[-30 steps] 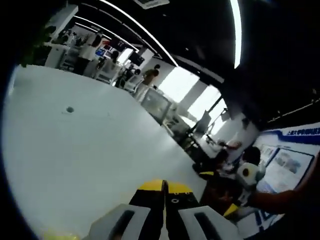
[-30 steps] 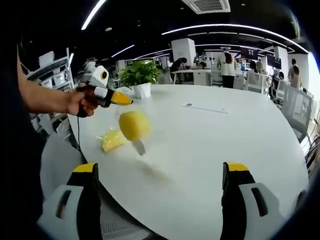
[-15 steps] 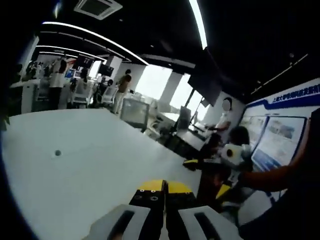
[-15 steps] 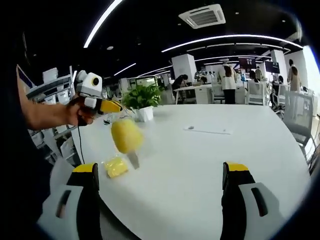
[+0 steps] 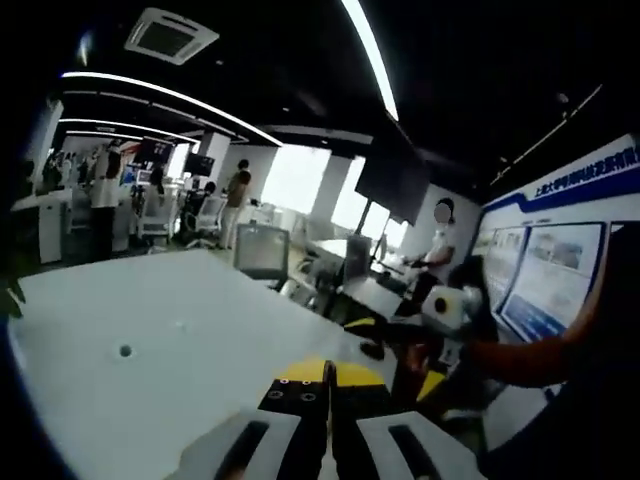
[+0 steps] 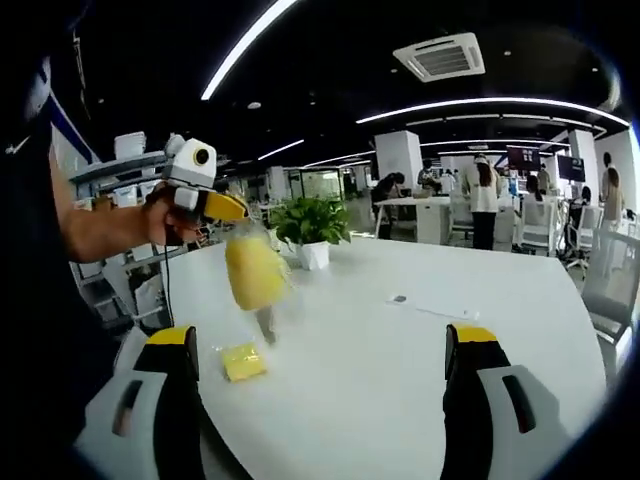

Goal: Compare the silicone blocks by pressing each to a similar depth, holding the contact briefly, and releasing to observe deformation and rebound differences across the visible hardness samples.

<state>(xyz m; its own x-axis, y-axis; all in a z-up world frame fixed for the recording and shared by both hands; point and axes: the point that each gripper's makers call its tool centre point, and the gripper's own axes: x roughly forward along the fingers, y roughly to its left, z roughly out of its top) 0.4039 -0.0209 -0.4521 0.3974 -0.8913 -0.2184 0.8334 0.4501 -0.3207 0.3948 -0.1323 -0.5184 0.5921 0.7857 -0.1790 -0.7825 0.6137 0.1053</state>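
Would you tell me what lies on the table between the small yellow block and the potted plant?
In the right gripper view, only bare white table lies between the yellow block and the potted plant; a yellow piece hangs above that stretch.

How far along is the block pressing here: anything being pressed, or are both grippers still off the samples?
No press shows as done. In hand: the left gripper, jaws closed, has a yellow block hanging below it above the white table; the grip itself is too blurred to confirm. A second yellow block lies untouched on the table. The right gripper is open and empty. Left: pressing, holding and releasing both.
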